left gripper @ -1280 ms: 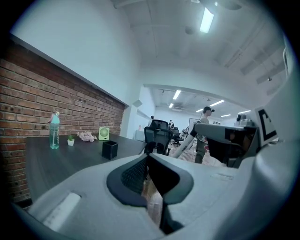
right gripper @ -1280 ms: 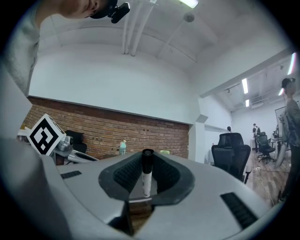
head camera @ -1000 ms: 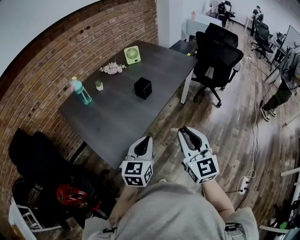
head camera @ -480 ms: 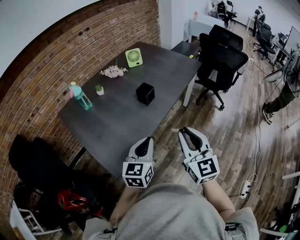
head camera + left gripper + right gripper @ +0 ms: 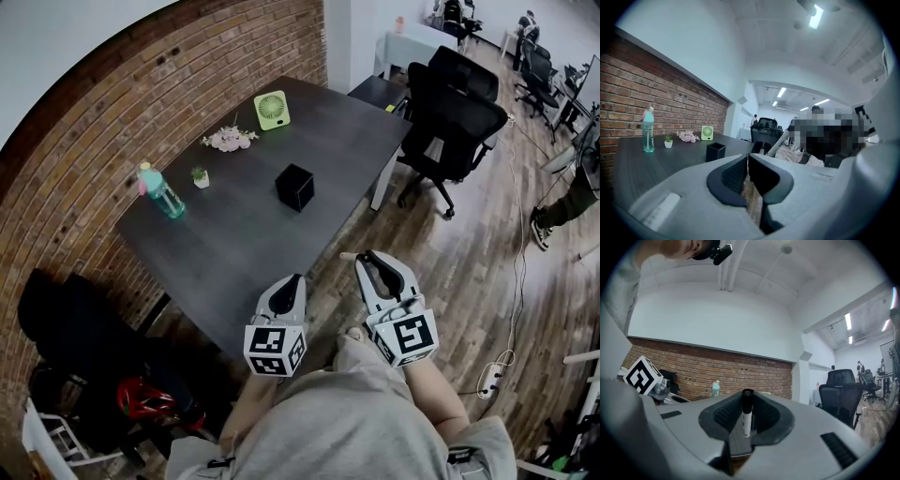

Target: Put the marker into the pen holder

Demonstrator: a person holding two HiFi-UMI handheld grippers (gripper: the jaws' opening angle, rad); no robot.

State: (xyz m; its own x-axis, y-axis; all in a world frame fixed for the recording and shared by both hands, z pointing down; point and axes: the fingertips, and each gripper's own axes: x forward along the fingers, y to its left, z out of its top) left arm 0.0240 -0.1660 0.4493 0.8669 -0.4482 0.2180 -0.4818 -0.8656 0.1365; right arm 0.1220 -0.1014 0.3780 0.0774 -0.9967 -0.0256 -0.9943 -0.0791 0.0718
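At the near edge of the dark table (image 5: 225, 244), over the wood floor (image 5: 459, 272), a person holds two grippers side by side. The right gripper (image 5: 367, 258) is clamped on the marker (image 5: 746, 414), which lies crosswise between the pads with its black cap poking out. The left gripper (image 5: 297, 279) has its jaws closed together on nothing. The black pen holder (image 5: 294, 187) stands alone near the table's middle, apart from every edge, bare tabletop all around it. A bottle (image 5: 159, 189), small plant (image 5: 200, 176), flowers (image 5: 228, 140) and green fan (image 5: 272, 109) line the table's side nearest the brick wall (image 5: 84, 150). An office chair (image 5: 457, 112) sits off its far right corner.
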